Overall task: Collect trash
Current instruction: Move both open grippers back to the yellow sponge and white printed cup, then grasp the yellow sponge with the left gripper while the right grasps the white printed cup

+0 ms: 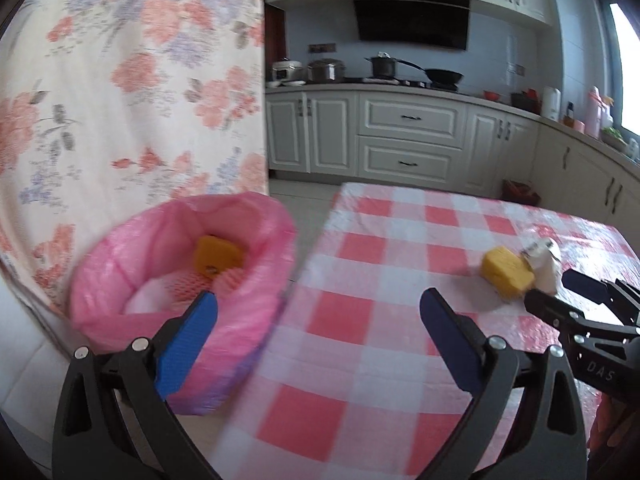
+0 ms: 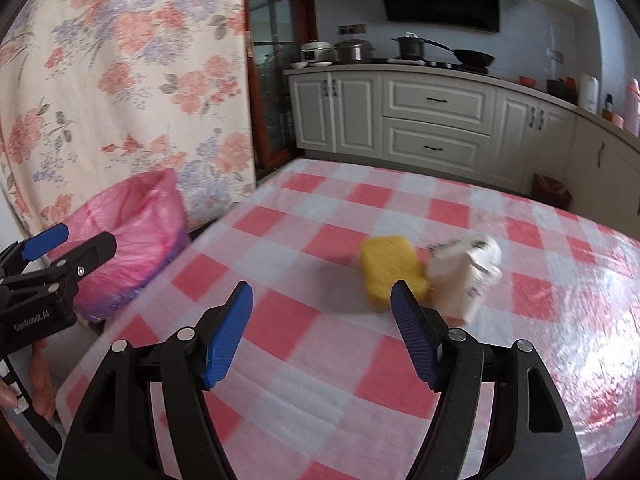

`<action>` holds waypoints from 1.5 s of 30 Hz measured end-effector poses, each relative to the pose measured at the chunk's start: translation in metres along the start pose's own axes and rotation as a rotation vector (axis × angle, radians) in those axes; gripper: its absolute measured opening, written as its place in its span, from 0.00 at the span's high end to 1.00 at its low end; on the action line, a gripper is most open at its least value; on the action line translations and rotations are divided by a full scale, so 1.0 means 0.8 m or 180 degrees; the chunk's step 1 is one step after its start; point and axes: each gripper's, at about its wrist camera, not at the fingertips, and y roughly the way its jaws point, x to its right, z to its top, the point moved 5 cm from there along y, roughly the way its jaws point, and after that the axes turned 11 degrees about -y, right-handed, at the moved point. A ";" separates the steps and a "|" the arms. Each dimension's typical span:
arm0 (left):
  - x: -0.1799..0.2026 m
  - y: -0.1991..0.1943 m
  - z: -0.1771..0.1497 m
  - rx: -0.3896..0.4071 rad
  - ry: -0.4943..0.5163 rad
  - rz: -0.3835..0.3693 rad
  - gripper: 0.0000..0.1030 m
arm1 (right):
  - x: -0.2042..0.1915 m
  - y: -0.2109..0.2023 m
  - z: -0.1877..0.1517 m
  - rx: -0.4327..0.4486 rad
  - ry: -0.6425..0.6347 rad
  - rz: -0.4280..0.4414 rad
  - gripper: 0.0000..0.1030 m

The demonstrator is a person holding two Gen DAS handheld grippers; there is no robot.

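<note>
Trash on the checked surface (image 2: 320,360) counts two pieces, a yellow sponge (image 2: 390,270) touching a white carton (image 2: 466,276), beyond the empty, spread right gripper (image 2: 322,302). Only the left wrist view looks into the pink-lined bin (image 1: 120,264), showing one orange piece (image 1: 218,256) beyond the wide-open, empty left gripper (image 1: 320,306).

floral curtain (image 1: 120,92), checked tablecloth (image 1: 380,320), black wok (image 1: 444,76) on stove

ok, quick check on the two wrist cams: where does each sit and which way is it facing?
Left wrist: sits on the left gripper, faces the pink-bagged bin and checked table edge; own open blue-padded fingers show, plus the right gripper.
Right wrist: sits on the right gripper, faces the yellow sponge block and crumpled white carton; own open fingers, the left gripper and a hand show.
Shared: bin, sponge, carton, red-and-white checked tablecloth, kitchen cabinets.
</note>
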 end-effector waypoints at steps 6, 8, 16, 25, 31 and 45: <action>0.069 0.032 -0.019 -0.0168 0.0178 -0.0218 0.05 | 0.072 0.006 -0.026 -0.0118 0.0307 -0.0253 0.34; 0.091 0.045 -0.023 -0.0216 0.0218 -0.0266 0.05 | 0.092 0.010 -0.028 -0.0126 0.0372 -0.0313 0.34; 0.127 0.079 -0.029 -0.0311 0.0291 -0.0302 0.05 | 0.136 0.045 -0.018 -0.0197 0.0516 -0.0386 0.34; 0.121 0.109 -0.027 -0.0407 0.0249 -0.0254 0.05 | 0.143 0.098 -0.002 -0.0364 0.0546 -0.0353 0.29; 0.129 0.120 -0.022 -0.0434 0.0210 -0.0299 0.05 | 0.151 0.105 -0.006 -0.0441 0.0594 -0.0317 0.33; 0.224 0.138 -0.029 -0.0593 0.0338 -0.0541 0.05 | 0.209 0.046 -0.047 -0.0363 0.0727 -0.0576 0.35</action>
